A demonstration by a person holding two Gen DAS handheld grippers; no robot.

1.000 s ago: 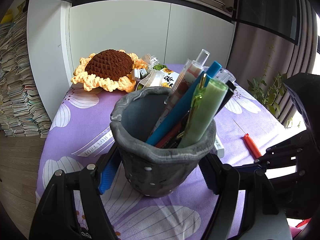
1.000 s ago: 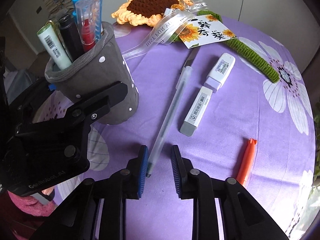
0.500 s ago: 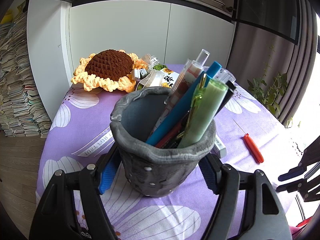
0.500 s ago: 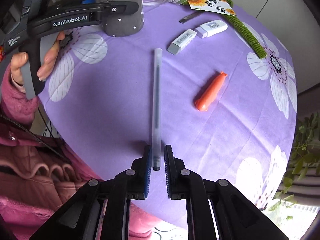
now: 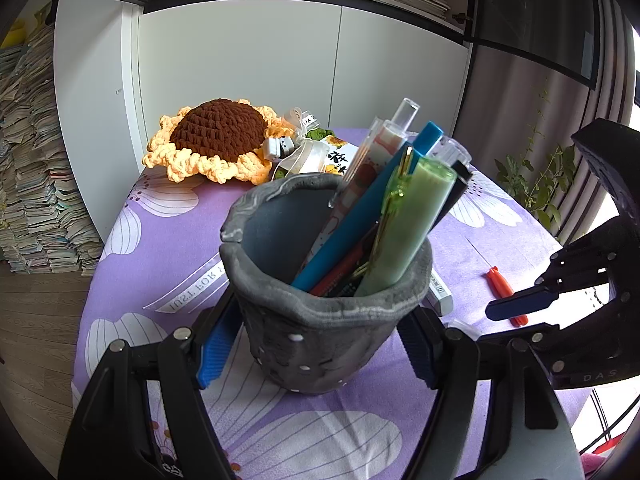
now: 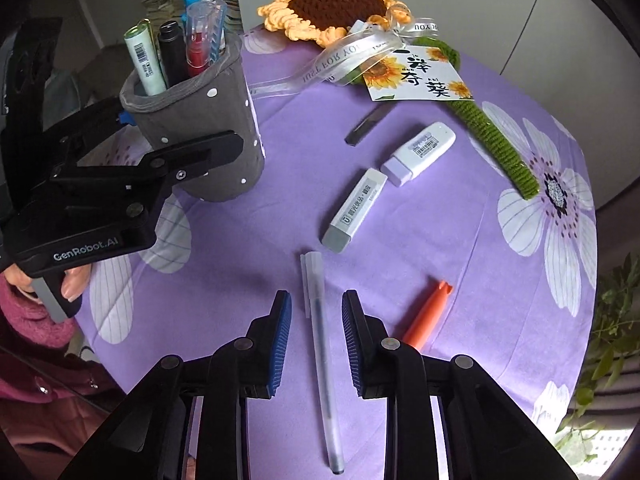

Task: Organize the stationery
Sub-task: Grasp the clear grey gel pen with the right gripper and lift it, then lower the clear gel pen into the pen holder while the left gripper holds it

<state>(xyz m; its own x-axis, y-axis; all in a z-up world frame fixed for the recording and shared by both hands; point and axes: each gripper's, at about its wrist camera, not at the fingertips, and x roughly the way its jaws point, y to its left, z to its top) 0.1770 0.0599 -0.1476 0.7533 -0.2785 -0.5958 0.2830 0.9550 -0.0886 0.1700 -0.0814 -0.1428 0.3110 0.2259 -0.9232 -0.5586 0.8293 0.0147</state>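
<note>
Pen (image 6: 322, 344) between parted right tongs (image 6: 316, 312), untouched

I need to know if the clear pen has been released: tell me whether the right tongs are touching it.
Apart. In the right wrist view the right tongs have just been opening, and purple cloth shows on both sides between the blue pads and the clear pen.

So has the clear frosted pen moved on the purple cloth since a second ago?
Yes. The clear frosted pen has been drawn away from the grey-and-white eraser, toward the table's near edge, and lies loose between the right gripper's just-opened jaws.
</note>
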